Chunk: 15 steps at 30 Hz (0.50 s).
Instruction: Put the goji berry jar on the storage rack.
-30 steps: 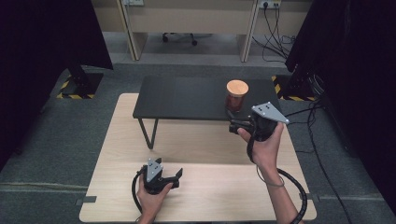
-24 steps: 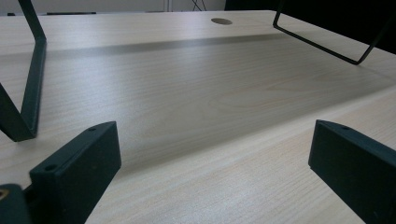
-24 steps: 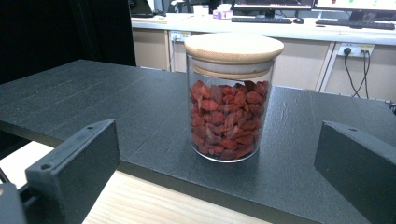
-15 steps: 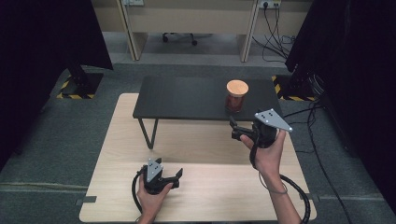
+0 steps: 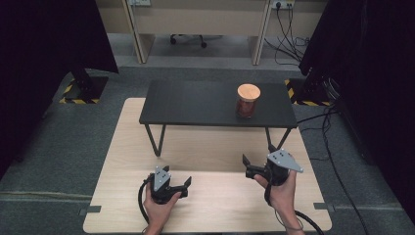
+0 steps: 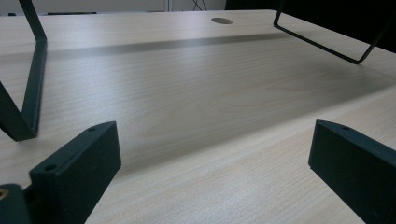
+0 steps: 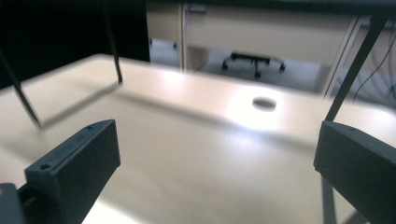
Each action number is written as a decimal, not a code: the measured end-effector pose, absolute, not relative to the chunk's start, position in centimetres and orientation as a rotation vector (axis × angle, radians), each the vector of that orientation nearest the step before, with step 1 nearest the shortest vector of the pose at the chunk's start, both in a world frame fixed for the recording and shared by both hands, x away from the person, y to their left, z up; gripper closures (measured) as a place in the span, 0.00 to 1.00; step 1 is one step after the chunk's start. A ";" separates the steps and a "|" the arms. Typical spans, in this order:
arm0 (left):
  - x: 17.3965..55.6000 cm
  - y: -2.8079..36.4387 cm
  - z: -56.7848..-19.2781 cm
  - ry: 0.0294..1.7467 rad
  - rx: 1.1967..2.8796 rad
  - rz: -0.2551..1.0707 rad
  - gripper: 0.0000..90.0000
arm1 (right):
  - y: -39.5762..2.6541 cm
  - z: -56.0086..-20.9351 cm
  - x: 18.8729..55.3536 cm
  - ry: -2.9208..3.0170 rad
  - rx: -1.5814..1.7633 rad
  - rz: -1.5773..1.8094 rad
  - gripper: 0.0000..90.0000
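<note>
A glass jar with a round wooden lid and dark red contents stands upright on the right part of a low black table. My left gripper rests on the pale wooden tabletop near its front edge, jaws wide apart with nothing between them. In the left gripper view, the left gripper hovers just over bare wood. My right gripper is held over the front right of the tabletop, pointing left, well short of the jar. In the right gripper view, the right gripper is open and empty.
The black table stands on thin wire legs on the wooden tabletop. A round cable hole lies in the wood. Cables trail from both grippers. Dark curtains flank the scene, with desks and a chair base behind.
My right gripper has drawn back from beside the black table's right end toward the front edge and dropped lower. The left gripper and the jar have stayed put.
</note>
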<state>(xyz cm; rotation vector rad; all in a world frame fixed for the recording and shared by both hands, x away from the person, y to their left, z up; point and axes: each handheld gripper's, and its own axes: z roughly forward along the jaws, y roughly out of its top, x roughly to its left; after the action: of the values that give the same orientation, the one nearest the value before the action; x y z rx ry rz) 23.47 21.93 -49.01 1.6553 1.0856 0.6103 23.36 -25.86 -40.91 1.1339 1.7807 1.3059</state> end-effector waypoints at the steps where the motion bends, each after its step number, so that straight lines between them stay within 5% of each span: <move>1: 23.5 21.9 -49.0 1.085 1.656 0.611 0.02 | -26.0 -41.6 23.3 1.793 1.151 1.295 0.01; 15: 23.5 21.9 -49.0 1.084 1.657 0.613 0.02 | -26.7 -46.8 22.2 1.813 1.306 1.236 0.01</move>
<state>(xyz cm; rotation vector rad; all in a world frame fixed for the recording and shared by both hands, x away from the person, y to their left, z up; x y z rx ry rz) 23.45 21.91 -49.01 1.6567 1.0836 0.6126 22.18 -26.70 -46.78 1.3057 1.8135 1.2360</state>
